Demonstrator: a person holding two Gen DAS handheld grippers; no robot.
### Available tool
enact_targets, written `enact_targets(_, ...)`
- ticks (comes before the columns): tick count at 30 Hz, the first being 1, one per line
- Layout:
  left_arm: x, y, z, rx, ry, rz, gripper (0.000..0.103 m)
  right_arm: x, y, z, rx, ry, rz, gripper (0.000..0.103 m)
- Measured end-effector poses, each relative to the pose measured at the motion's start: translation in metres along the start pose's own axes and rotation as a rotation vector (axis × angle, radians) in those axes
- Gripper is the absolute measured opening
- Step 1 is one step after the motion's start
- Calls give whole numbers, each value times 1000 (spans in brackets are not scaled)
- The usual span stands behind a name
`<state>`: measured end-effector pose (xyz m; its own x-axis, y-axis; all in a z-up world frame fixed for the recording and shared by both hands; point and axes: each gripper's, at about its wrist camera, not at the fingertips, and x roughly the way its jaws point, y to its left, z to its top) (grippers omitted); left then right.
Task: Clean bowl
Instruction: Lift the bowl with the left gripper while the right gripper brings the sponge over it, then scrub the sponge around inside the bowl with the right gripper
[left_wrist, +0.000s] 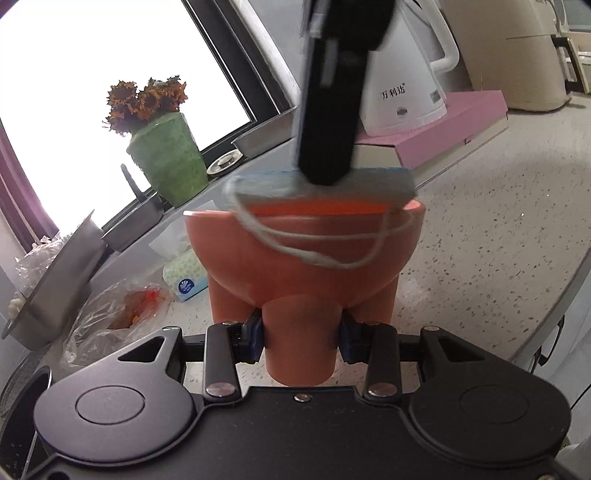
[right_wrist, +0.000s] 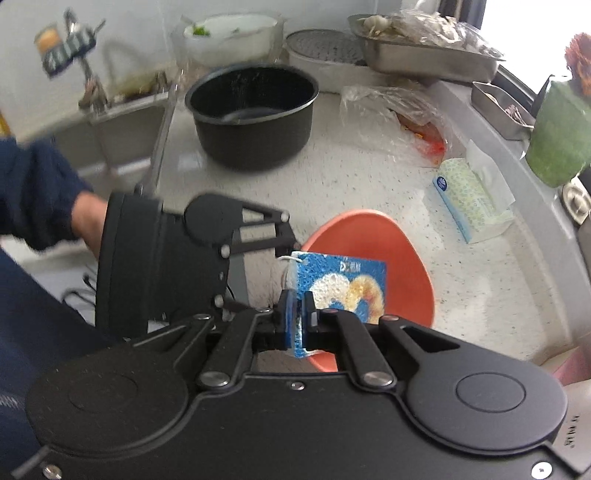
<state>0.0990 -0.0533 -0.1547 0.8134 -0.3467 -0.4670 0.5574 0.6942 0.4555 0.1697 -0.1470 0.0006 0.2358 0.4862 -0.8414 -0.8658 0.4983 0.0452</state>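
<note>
Orange is the bowl (left_wrist: 303, 254) that you hold in your left gripper (left_wrist: 301, 338): the fingers (left_wrist: 255, 338) are clamped on one of its thick round legs, one blue pad on each side. The bowl is lifted above the speckled desk (left_wrist: 480, 236) and its opening faces up and away from your left wrist camera, with the legs pointing back toward that gripper. In the right wrist view the same bowl (right_wrist: 373, 236) shows its inside, so the mouth is turned toward your right gripper (right_wrist: 297, 314).

Your right gripper has its fingers (right_wrist: 286, 314) pressed together on the edge of a flat blue sponge cloth (right_wrist: 343, 288). The cloth has a white and yellow print and a white string loop (left_wrist: 314, 240), which hangs down over the front wall of the bowl. The long side of the cloth lies across the rim of the bowl, almost level, and its free end reaches over the opening.

Behind the bowl on the desk stand a black pot (right_wrist: 255, 114), a tissue pack (right_wrist: 465, 195) and a green vase (left_wrist: 170, 158) near the window edge.
</note>
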Motion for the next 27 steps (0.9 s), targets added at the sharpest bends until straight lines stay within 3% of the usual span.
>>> enact_targets(9, -2, -4, 5, -49, -1, -2, 38, 5, -8, 8, 39, -39, -36, 4)
enact_targets(27, -6, -6, 6, -18, -19, 5, 38, 0, -15, 13, 60, -64, -73, 2)
